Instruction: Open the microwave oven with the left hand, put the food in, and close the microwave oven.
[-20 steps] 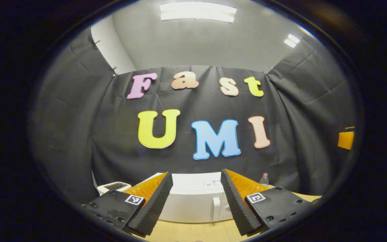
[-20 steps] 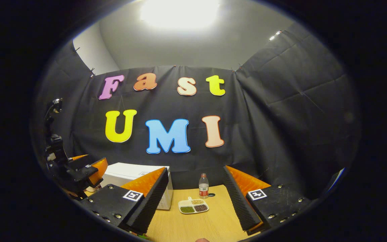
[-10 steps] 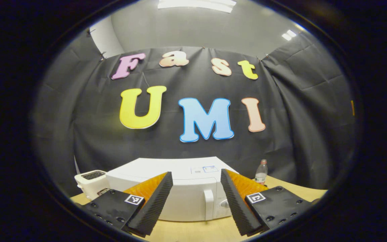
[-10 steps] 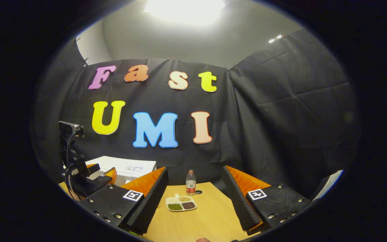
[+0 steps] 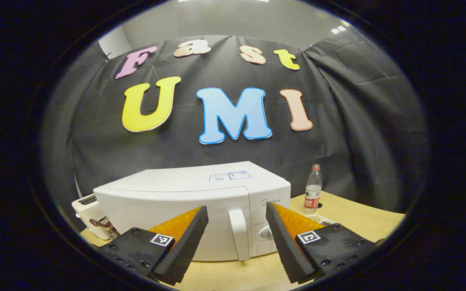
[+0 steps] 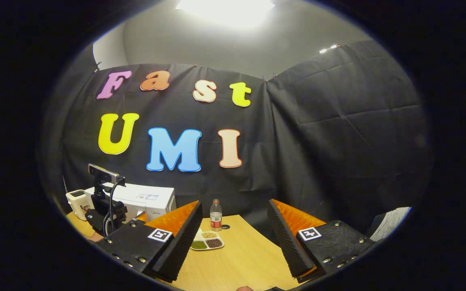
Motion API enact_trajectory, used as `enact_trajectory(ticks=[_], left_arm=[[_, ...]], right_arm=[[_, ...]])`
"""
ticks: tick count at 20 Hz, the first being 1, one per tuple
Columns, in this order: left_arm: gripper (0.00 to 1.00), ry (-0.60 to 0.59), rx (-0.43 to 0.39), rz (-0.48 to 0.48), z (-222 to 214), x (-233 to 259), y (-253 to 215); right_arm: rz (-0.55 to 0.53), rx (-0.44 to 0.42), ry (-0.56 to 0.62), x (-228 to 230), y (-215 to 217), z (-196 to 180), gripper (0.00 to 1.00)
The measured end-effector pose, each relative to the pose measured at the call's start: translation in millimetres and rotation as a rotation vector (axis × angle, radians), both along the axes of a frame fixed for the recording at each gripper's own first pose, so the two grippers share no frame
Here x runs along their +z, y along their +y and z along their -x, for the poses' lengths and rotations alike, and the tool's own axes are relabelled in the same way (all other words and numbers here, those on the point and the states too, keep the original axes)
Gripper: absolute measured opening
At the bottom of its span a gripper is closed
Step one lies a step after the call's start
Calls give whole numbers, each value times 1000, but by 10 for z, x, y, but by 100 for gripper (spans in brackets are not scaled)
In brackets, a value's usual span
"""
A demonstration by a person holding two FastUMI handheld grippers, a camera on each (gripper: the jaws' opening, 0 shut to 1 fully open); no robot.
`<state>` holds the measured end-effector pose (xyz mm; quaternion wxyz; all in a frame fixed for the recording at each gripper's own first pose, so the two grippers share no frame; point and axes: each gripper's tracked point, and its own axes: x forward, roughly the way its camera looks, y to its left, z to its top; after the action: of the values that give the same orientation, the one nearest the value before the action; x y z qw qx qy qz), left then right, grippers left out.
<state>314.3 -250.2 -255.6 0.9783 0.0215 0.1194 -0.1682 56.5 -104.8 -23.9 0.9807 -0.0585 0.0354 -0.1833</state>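
I read both views as evenly lit from overhead. In the right gripper view the ceiling light (image 6: 227,7) is blown out to white glare. The wooden table (image 6: 241,258) is bright, without hard shadows. Fisheye distortion bows the microwave oven (image 5: 194,202) and darkens the edges. Focus is sharp at centre; I see no motion blur.

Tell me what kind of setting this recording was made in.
Most likely a staged recording booth set up as a kitchen counter, not a real home: black cloth walls surround a wooden table carrying a white microwave oven, a toaster, a water bottle and a divided food tray.
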Motion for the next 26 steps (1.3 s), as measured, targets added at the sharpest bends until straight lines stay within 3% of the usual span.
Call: enact_trajectory(ticks=[2, 4, 6, 7, 8, 9, 11, 15, 19, 23, 25, 26], left_arm=[[97, 35, -5, -18, -40, -176, -56], [92, 58, -5, -36, -55, -339, -70], [82, 88, -5, -41, -77, -462, -94], [72, 94, 6, -40, -100, -492, -88], [78, 102, 8, -40, -88, -543, -102], [70, 107, 13, -44, -88, -554, -96], [67, 113, 20, -49, -100, -587, -93], [39, 110, 35, -58, -112, -596, -58], [31, 137, 31, -42, -71, -577, -56], [13, 151, 41, -62, -70, -586, -47], [16, 195, 66, -61, 117, -617, 29], [12, 160, 69, -65, 204, -537, 56]], right_arm=[[-6, -12, 9, -30, -23, -8, 98], [-10, -18, 19, -65, -42, -19, 97], [-6, -17, 25, -77, -53, -27, 97], [-1, -19, 27, -82, -64, -31, 97], [5, -23, 31, -95, -87, -30, 98], [8, -24, 38, -125, -100, -29, 98], [6, -19, 53, -153, -100, -11, 98], [23, -15, 54, -115, -140, 19, 98], [45, -10, 46, -62, -173, 66, 98], [26, 1, 51, -89, -190, 93, 97], [29, 16, 53, -97, -183, 88, 97], [33, 23, 51, -90, -186, 83, 98]])
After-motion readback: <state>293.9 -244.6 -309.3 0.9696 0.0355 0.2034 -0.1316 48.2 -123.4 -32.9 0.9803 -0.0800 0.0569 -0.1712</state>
